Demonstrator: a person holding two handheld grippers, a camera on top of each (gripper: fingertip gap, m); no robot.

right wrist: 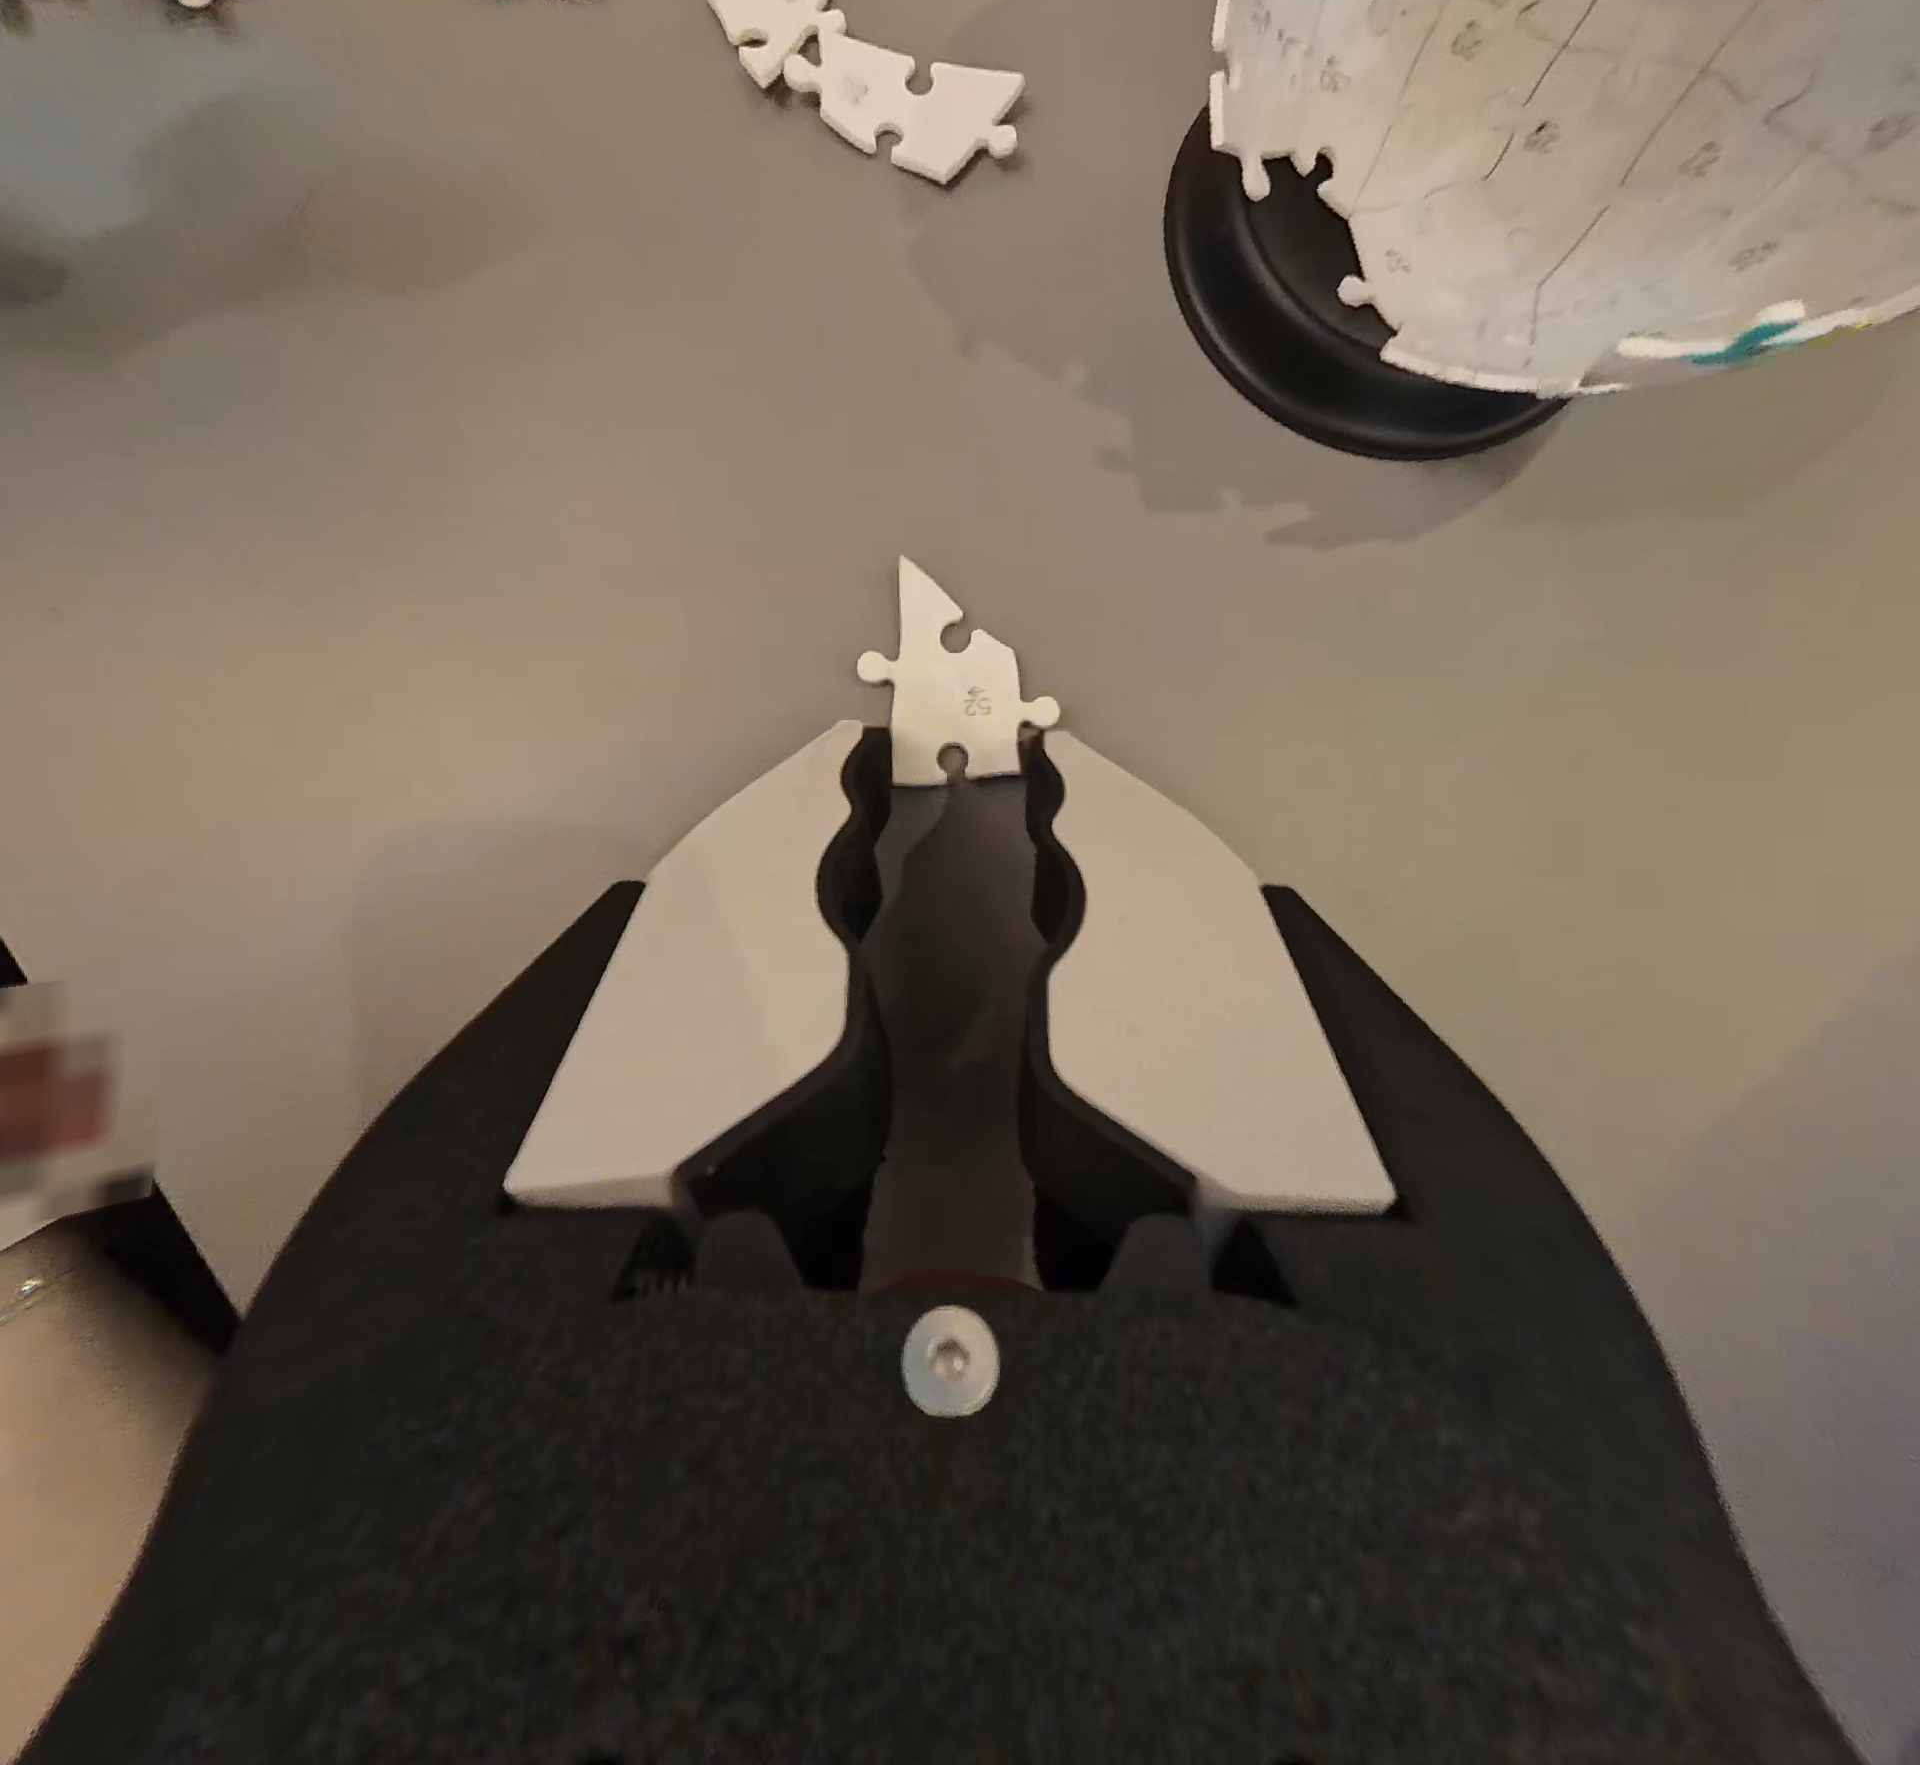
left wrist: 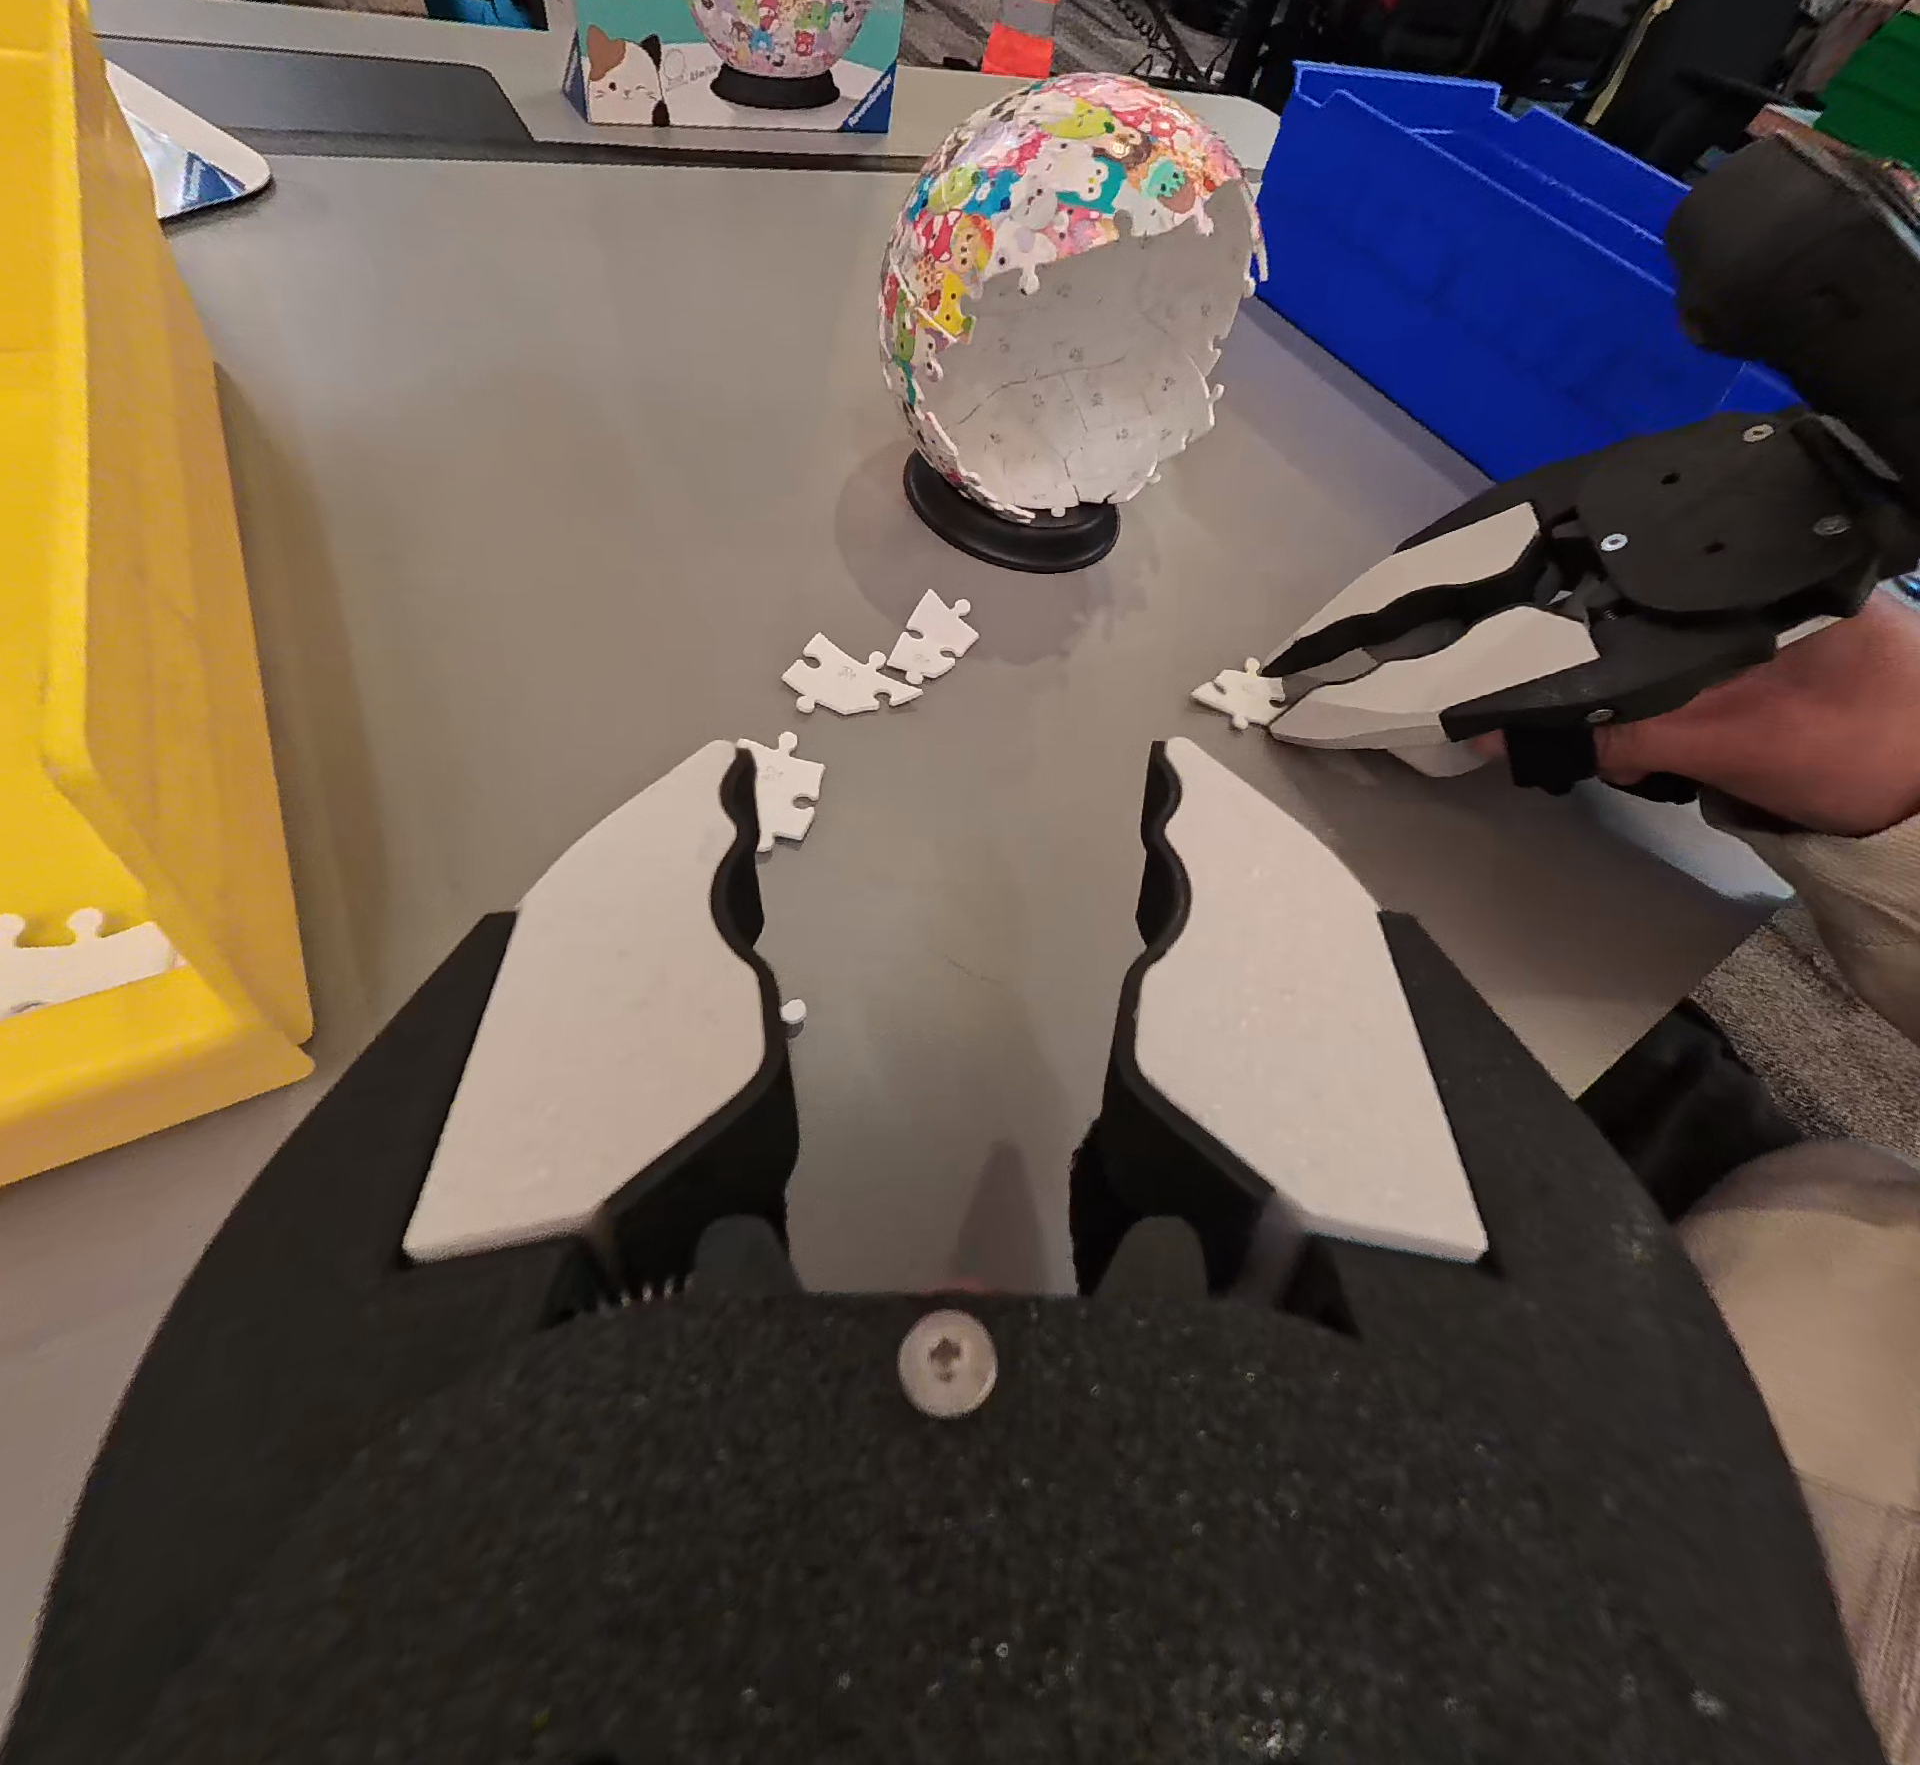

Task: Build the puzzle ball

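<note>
White puzzle piece (right wrist: 951, 697) sits clamped in the right claw (right wrist: 956, 749) on the grey surface (right wrist: 520, 468); left claw (left wrist: 951, 759) hangs apart, empty. Next: lift it, fit it into the puzzle ball (left wrist: 1060, 302).

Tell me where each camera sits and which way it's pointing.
Left wrist view: on the left gripper, open, low over the table, facing the puzzle ball; the right gripper and a hand show.
Right wrist view: on the right gripper, looking down at its pinched puzzle piece.
Shared: ball, black stand, loose pieces.
</note>
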